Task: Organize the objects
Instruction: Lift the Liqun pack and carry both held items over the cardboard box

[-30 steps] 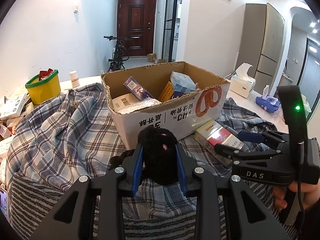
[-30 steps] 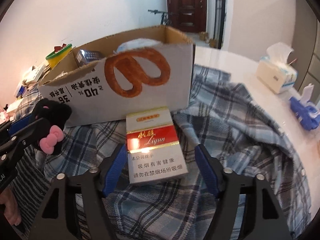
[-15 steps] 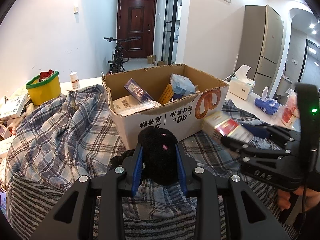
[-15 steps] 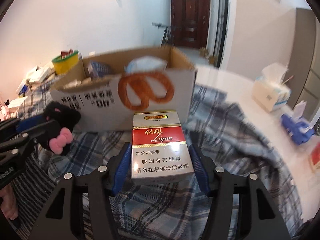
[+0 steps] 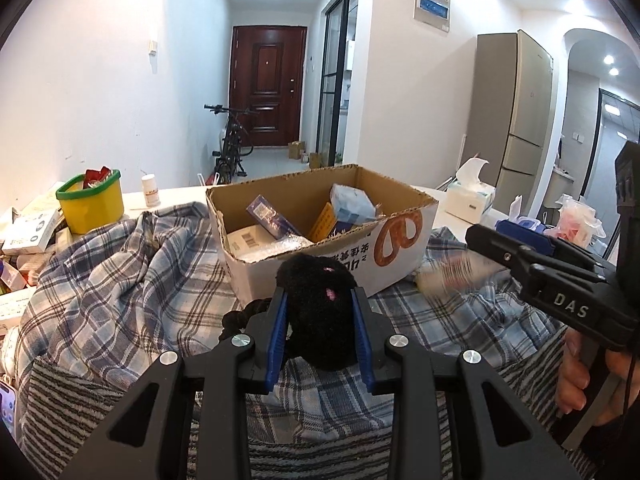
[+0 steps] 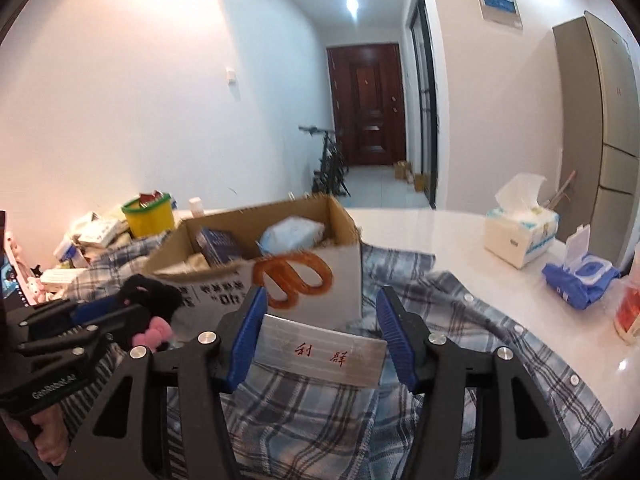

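Your left gripper (image 5: pixel 320 326) squeezes one black fuzzy toy (image 5: pixel 318 312) at the bottom middle of its view. The toy looks soft and light, so hold its fat middle. Your right gripper (image 6: pixel 320 338) pinches one cigarette pack (image 6: pixel 320 354) by its two sides, low in the middle of its view. It looks stiff, light and smooth, so it may slip. Above both sits one cardboard box (image 5: pixel 400 248) on a plaid cloth (image 5: pixel 120 280). One yellow tub (image 5: pixel 90 206) stands at left.
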`<state>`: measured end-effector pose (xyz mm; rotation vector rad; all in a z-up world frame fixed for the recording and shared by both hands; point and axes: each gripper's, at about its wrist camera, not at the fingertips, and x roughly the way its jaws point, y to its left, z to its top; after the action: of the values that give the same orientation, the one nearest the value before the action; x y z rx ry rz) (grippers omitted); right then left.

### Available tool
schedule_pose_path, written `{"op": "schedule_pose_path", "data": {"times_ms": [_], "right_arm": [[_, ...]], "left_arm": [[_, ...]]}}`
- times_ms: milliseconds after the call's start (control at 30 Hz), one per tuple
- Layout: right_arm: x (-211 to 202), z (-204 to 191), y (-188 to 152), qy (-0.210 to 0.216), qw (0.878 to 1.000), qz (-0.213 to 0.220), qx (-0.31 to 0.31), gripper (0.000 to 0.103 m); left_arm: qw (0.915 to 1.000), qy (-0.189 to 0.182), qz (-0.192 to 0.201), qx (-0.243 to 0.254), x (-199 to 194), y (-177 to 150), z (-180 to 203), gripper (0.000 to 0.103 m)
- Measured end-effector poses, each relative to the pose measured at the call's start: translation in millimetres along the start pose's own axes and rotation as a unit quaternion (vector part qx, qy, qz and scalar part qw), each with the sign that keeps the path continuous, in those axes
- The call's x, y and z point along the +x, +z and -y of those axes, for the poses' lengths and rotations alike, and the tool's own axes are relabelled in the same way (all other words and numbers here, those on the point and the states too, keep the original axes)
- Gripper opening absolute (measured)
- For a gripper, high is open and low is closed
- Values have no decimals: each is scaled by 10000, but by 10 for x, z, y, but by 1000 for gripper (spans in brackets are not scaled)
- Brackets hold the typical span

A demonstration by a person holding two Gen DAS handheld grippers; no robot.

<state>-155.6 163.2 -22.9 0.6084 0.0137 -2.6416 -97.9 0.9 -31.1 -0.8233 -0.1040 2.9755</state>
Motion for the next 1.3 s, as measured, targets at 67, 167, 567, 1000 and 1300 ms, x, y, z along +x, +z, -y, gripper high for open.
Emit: {"op": "schedule_pose_path", "data": {"times_ms": [67, 167, 567, 1000, 1300], "right_arm": [[-52, -29, 25, 55, 9999, 126, -26, 40], [-111, -50, 73, 108, 9997, 214, -45, 36], [188, -140, -87, -229, 9940, -823, -678, 81], [613, -101, -400, -256, 9694, -2223, -1013, 81], [500, -216, -379, -260, 9720, -1986, -1231, 56]], "left_arm": [[10000, -33, 65, 0, -27, 24, 12, 32], [9999, -41, 121, 10, -50, 66, 22, 32], [10000, -51, 43, -28, -83, 66, 0, 32], [9996, -187, -212, 90, 5, 22, 72, 32], [9994, -204, -267, -7, 26, 15, 51, 32]]}}
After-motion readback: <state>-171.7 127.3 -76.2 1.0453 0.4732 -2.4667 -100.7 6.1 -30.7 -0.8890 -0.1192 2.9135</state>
